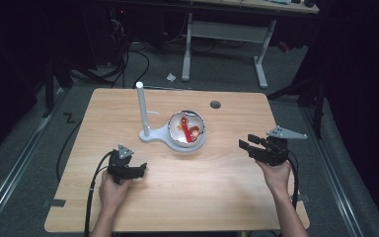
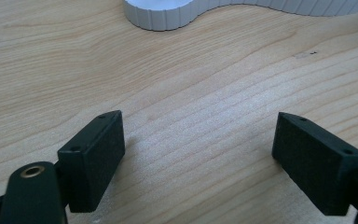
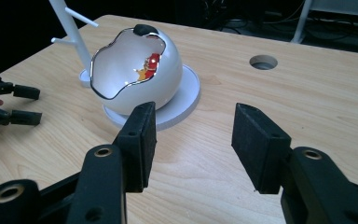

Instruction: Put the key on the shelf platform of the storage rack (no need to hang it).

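Looking along its own black jaws, the right gripper (image 3: 193, 140) faces a glossy white egg-shaped shell (image 3: 137, 70) with a jagged opening and a red-and-yellow figure (image 3: 150, 65) inside, seated on a white round base (image 3: 186, 95) near the table's middle; its jaws stand apart, nothing between them. From above, a white upright post (image 1: 141, 108) rises beside the shell. The left gripper (image 2: 198, 154), jaws wide and empty, rests over the pale wooden table (image 1: 217, 182). Around it lie grey carpet and dark surroundings.
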